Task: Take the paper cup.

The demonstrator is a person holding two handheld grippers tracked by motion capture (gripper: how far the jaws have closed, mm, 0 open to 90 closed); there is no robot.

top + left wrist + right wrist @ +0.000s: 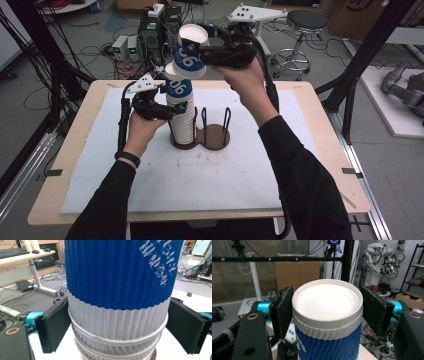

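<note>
Hidden or hard to read:
- The stack of cups (pixel 181 117) sits in the left bay of the cup holder (pixel 216 137); its foot is masked by the left gripper (pixel 167 107) and by the wire posts, so the cups in it cannot be counted from above. In the left gripper view three rolled rims show below the blue band, and the stack (pixel 117 302) runs off the frame at top and bottom.
- The printing on the blue band is cut off in that view and too skewed to read.
- The lifted cup (pixel 192 52) has its base cut off in the right gripper view, where its white inside (pixel 327 302) and rim face the camera.
- The table (pixel 65 165) is mostly under the white mat (pixel 200 180); only its wooden border shows.

Count:
- Lifted cup, one: blue and white, tilted, in the air at 12 o'clock from the stack, just above the stack's top cup; whether the two touch cannot be told.
- Stack, one.
- Cup holder, one: brown base with two round bays, the right bay at 3 o'clock from the stack.
- Grippers, two. Left gripper (pixel 117 332): jaws set wide, pads pressed on either side of the stack's white lower part. Right gripper (pixel 200 50) (pixel 327 312): pads closed on the lifted cup just under its rim.
</note>
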